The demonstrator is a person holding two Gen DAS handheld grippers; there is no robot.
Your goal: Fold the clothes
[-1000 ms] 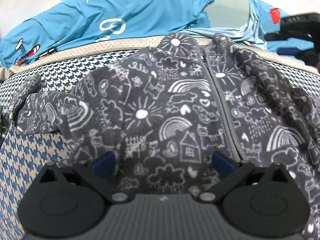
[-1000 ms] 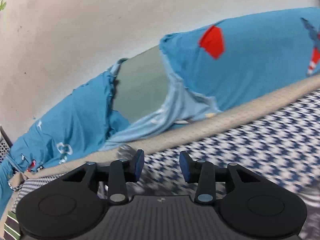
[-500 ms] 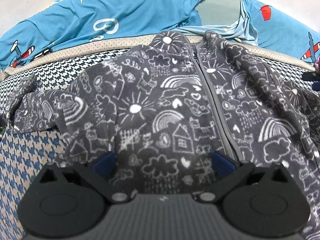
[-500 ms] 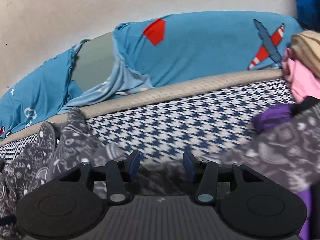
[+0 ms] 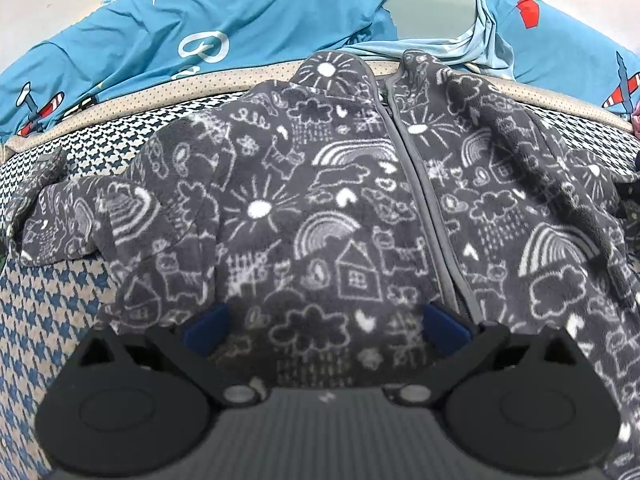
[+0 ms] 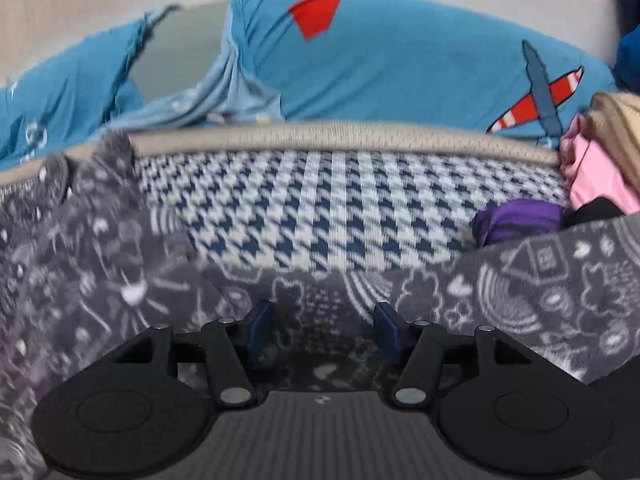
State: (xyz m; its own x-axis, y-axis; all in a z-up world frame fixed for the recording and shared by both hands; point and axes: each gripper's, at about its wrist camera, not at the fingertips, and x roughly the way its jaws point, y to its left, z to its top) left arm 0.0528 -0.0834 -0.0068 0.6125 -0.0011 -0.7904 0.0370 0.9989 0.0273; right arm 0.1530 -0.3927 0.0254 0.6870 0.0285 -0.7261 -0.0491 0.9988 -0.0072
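A grey fleece zip jacket [image 5: 320,208] with white doodles lies face up on the houndstooth bed cover [image 5: 48,300], collar toward the far edge. Its left sleeve [image 5: 72,220] stretches out to the left. My left gripper [image 5: 326,326] hovers wide open over the lower front, its blue pads apart on either side of the cloud print. In the right wrist view the jacket [image 6: 100,272] fills the left, and its other sleeve [image 6: 540,288] runs off right. My right gripper [image 6: 323,328] is over that fleece with its jaws opening; cloth lies under the gap, and the pads do not press it.
A blue sheet with aeroplane prints [image 6: 400,64] is bunched along the wall behind the bed's beige rim [image 6: 320,136]. At the right edge sits a pile of pink, tan and purple clothes [image 6: 592,172]. Bare houndstooth cover [image 6: 320,200] shows beyond the right gripper.
The right wrist view swung from the wall and blue sheet down onto the jacket's sleeve, and its jaws widened. In the left view the jacket's right side now lies flatter.
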